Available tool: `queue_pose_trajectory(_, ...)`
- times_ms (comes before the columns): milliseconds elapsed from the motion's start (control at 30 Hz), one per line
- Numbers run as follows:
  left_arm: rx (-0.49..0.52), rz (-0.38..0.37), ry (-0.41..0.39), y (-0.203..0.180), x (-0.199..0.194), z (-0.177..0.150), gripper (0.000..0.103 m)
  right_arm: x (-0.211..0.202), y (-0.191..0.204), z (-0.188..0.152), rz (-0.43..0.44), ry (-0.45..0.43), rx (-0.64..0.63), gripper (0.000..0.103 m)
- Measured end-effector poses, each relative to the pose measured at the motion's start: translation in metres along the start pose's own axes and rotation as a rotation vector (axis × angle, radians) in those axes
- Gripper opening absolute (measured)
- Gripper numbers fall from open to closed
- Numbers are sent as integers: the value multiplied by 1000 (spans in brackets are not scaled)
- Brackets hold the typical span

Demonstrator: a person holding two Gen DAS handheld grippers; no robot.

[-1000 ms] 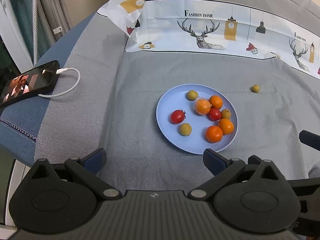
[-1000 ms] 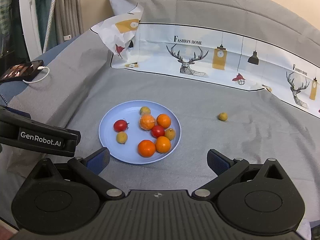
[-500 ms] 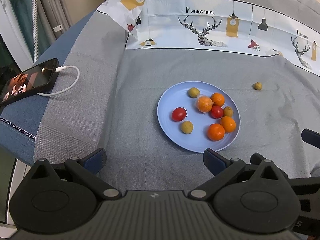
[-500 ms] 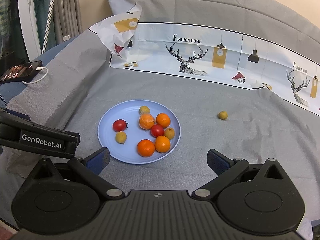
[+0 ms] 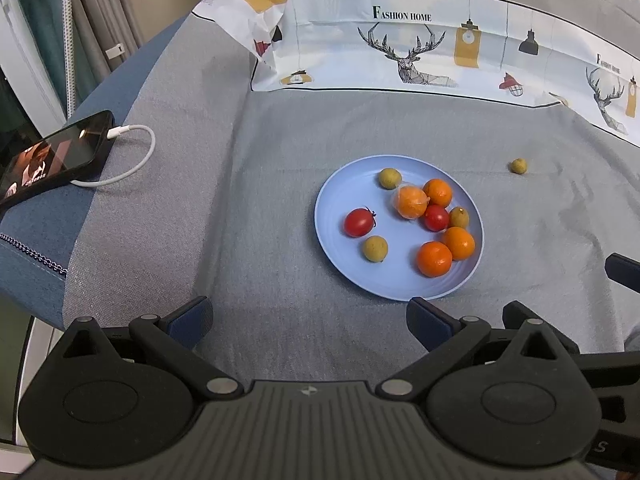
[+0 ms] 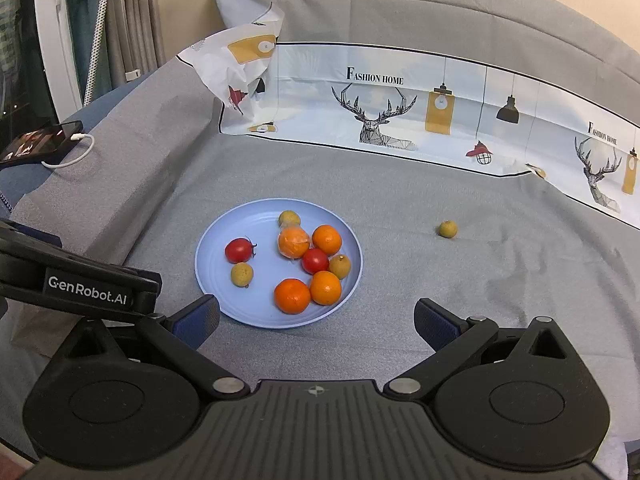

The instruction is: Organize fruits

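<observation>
Left gripper [image 5: 308, 318]: jaws spread wide, nothing between them, held above the grey cloth at its near edge, just short of the plate's near rim.
Right gripper [image 6: 316, 318]: jaws spread wide and empty, above the near edge of the cloth, the plate ahead and slightly left.
Blue plate [image 5: 332, 200]: round, flat on the grey cloth [image 5: 260, 128], about mid-surface.
Oranges: four on the plate; one [image 5: 434, 258] at the near rim touches a second [image 5: 459, 243]; a third [image 5: 438, 192] sits toward the far side.
Wrapped orange [image 5: 412, 201]: in clear film, between the far orange and the inner tomato, touching both.
Tomatoes: one [image 5: 359, 222] alone on the left half of the plate; another [image 5: 436, 218] amid the oranges.
Small yellow-green fruits: three on the plate, at the far rim [image 5: 389, 178], near-left [image 5: 375, 248] and right rim [image 5: 459, 217].
Loose fruit [image 5: 518, 166]: same small kind, on the cloth off the plate's far-right side, well apart from it.
Patterned sheet [image 5: 440, 40]: deer and lamp print, along the far edge of the cloth.
Phone [image 5: 52, 156]: screen lit, white cable [image 5: 136, 156] plugged in, on the left edge.
</observation>
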State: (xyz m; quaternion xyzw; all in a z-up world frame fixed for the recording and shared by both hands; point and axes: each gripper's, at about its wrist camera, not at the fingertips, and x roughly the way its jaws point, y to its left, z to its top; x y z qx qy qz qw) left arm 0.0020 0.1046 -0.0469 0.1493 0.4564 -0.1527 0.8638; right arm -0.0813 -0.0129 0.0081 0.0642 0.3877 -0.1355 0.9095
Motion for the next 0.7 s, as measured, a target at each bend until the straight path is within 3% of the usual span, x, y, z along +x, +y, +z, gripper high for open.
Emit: queue_pose_trajectory(700,-18,6,27,0,8,2,103,6,-2,-1,5,3,6,102)
